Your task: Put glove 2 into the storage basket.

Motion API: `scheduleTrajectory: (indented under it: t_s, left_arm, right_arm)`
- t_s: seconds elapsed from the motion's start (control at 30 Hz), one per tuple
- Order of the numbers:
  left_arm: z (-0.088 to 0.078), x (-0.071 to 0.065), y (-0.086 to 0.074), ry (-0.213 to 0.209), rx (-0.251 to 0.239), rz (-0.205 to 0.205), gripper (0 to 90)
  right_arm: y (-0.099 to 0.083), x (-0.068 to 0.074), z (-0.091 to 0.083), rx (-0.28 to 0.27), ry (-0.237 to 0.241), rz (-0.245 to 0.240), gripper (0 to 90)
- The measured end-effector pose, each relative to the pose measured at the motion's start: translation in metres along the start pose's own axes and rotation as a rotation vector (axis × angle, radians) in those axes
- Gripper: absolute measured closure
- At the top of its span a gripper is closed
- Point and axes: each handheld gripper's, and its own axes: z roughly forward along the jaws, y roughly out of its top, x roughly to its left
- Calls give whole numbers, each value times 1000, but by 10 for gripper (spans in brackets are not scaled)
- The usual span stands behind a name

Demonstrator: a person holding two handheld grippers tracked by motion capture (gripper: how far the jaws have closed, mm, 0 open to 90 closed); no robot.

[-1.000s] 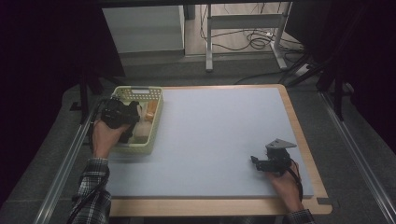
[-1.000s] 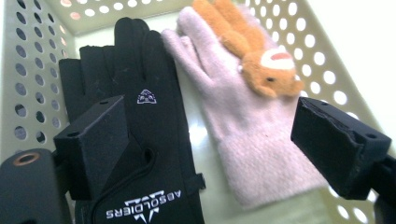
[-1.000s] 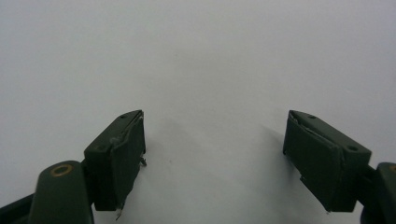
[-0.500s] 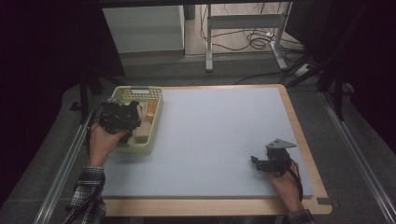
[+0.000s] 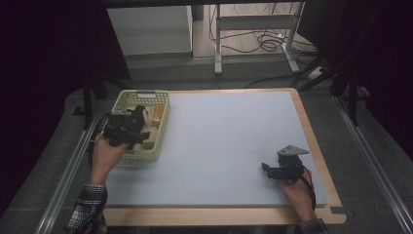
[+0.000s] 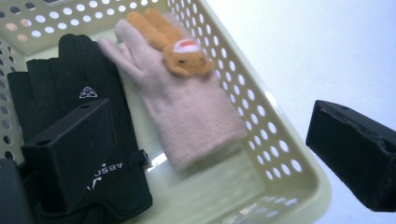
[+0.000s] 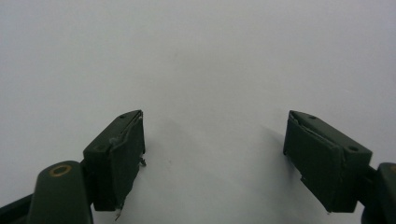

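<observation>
Left gripper (image 6: 215, 154) over basket (image 6: 299, 186), jaws just opened wide, nothing gripped; black glove (image 6: 70, 107) and pink glove (image 6: 187, 112) lie inside. Right gripper (image 7: 212, 158) wide, empty.

A pale yellow basket (image 6: 261, 126), its walls dotted with round holes, holds a black glove (image 6: 56, 93) with a small white emblem and white lettering, and a pink glove (image 6: 187, 112) topped by an orange plush animal (image 6: 184, 58) (red-and-white patch on it) at its 12 o'clock. My sleeve (image 5: 90, 207) is black-and-white plaid; the table (image 5: 229, 141) is light blue, wood-edged.
</observation>
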Motion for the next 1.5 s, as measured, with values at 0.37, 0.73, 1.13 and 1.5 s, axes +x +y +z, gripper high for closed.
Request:
scheduleTrajectory:
  t_s: [0.37, 0.73, 1.13, 1.5]
  left_arm:
    - [-7, -17, -8, -22, -39, 45, 18]
    - [-6, -38, -16, -57, -64, 84, 18]
    - [2, -66, -18, -116, -92, 126, 19]
    - [17, -95, -27, -167, -101, 160, 19]
  right_arm:
    - [0, 0, 0, -1, -1, -2, 202]
    - [0, 0, 0, -1, -1, -3, 202]
    - [0, 0, 0, -2, -2, -4, 202]
    - [0, 0, 0, -2, -1, -4, 202]
